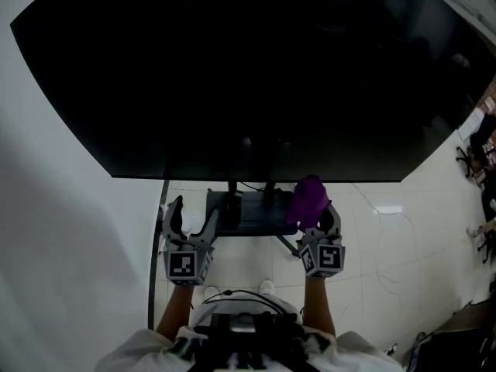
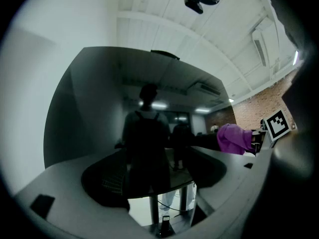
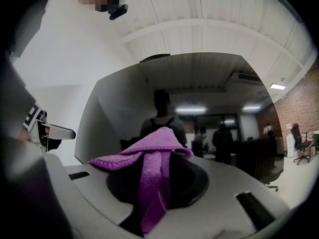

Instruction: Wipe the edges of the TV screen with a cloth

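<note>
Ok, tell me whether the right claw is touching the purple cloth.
Touching. The right gripper view shows the purple cloth clamped in the right claw, with its folds draped over both jaws.

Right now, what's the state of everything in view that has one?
TV screen: off, dark, reflective.
purple cloth: bunched, clamped in the right tongs, just under the screen's bottom edge.
left tongs: open, empty.
right tongs: shut on the purple cloth.

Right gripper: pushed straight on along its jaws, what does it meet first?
The TV screen, probably its lower part. The purple cloth clamped in the right gripper sticks out past the jaws, so it would likely touch first. Depth is unclear.
</note>
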